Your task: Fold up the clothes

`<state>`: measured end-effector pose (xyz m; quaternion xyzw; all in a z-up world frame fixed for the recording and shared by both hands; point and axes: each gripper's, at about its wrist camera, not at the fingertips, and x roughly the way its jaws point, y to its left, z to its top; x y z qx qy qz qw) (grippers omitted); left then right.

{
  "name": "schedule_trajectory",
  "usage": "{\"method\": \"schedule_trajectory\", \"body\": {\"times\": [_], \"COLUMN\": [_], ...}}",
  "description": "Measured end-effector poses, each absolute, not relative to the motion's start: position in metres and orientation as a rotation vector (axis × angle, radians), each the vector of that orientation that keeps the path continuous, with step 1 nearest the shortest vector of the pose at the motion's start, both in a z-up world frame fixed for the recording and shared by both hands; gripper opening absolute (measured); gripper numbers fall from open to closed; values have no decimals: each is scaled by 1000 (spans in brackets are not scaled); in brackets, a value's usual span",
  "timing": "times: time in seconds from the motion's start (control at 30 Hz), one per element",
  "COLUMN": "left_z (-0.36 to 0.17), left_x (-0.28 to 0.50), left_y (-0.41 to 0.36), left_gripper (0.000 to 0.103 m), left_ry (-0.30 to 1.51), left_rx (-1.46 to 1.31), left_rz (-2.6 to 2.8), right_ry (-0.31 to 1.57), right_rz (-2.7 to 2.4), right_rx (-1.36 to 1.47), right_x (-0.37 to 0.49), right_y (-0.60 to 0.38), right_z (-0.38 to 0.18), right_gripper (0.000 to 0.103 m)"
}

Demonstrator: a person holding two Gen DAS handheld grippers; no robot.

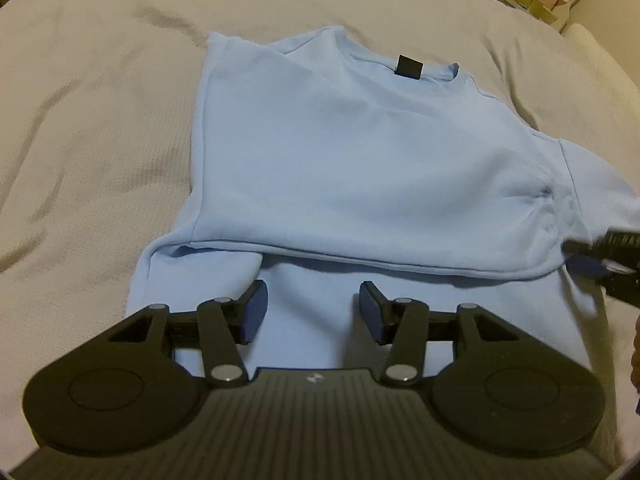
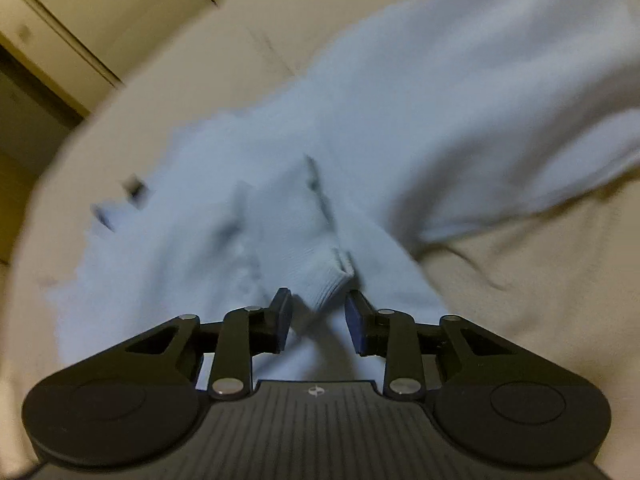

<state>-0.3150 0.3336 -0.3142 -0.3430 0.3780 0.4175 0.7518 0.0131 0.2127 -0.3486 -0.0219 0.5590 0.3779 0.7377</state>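
Here both tongs, left (image 1: 312,312) and right (image 2: 318,318), gape empty over the sweatshirt (image 1: 360,152); bedspread (image 1: 88,120) around.

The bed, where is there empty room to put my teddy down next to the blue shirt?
The beige bedspread is bare left of the light blue sweatshirt and beyond its collar. The near side is crowded: the left gripper hangs open over the hem, and the right gripper is open around a cuff.

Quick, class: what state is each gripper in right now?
Left gripper: open, holding nothing, over the sweatshirt.
Right gripper: open, a ribbed cuff between its fingers, not clamped.
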Motion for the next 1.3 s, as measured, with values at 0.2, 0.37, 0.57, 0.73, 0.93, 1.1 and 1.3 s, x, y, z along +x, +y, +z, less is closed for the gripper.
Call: {"method": "schedule_trajectory", "body": {"times": [0.2, 0.37, 0.57, 0.73, 0.93, 1.1, 1.3], "left_z": [-299, -298, -300, -301, -301, -292, -283], "left_x": [-297, -277, -238, -204, -176, -182, -221], "left_y": [328, 320, 310, 309, 317, 318, 306], "left_gripper": [46, 47, 51, 55, 59, 59, 59], "left_ry": [852, 877, 899, 904, 910, 897, 891], "left_rx": [-677, -679, -648, -634, -605, -637, -685], "left_rz": [901, 876, 852, 843, 859, 870, 888], "right_ry": [1197, 1223, 1140, 1107, 1114, 1039, 658], "right_rz": [758, 531, 354, 328, 300, 348, 619], "right_rx": [-67, 270, 715, 772, 853, 675, 80], "right_x": [31, 101, 168, 208, 250, 250, 161], "right_y": [178, 86, -13, -18, 18, 15, 105], "right_z": [-329, -339, -359, -378, -413, -370, -265], "right_gripper": [40, 46, 48, 47, 37, 18, 7]}}
